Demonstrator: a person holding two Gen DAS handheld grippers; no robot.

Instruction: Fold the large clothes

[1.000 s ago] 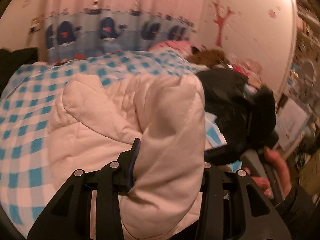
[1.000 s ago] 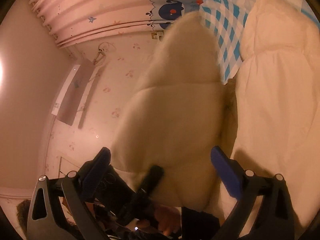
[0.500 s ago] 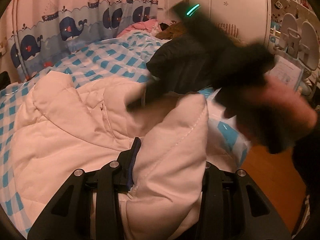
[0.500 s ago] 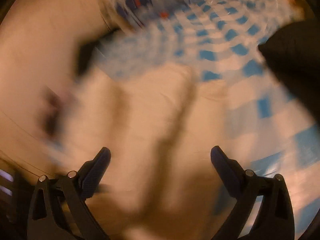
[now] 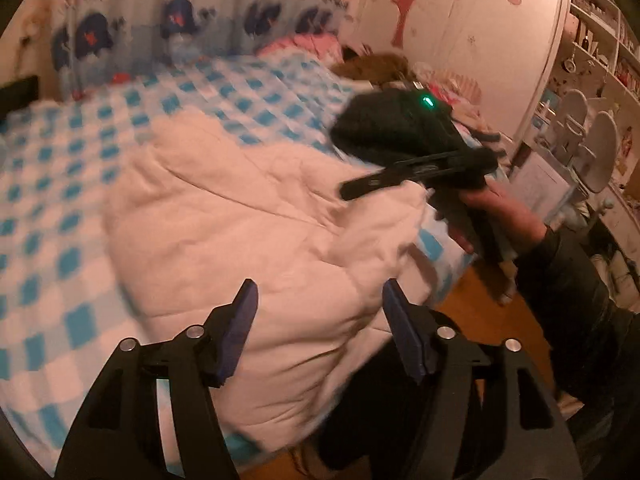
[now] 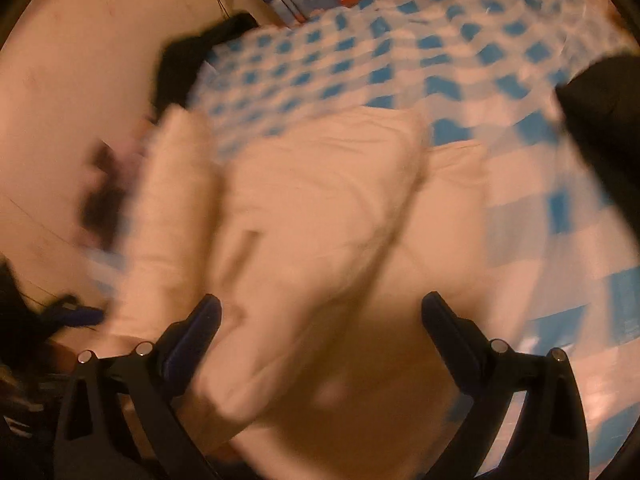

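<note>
A white puffy jacket (image 5: 256,216) lies folded on the blue-and-white checked bedcover (image 5: 72,152), near the bed's right edge. My left gripper (image 5: 320,316) hovers over the jacket's near edge. Its jaws are opening, and the blue pads (image 5: 240,328) stand clear of the fabric. A hand (image 5: 500,208) holds the right gripper's black body above the jacket's right corner. In the right wrist view, my right gripper (image 6: 322,306) is open above the blurred jacket (image 6: 320,208), with nothing pressed between its fingers.
A dark garment (image 6: 600,100) lies on the bed to the right of the jacket. The whale-print curtain (image 5: 180,28) hangs behind the bed. Wooden floor (image 5: 480,312), white chairs (image 5: 592,140) and shelves lie off the bed's right edge. A dark sleeve (image 5: 568,280) reaches in there.
My left gripper was shut on a fold of the jacket; it has let go and drawn back. The right gripper dropped its part of the jacket and swung down over the bed.
</note>
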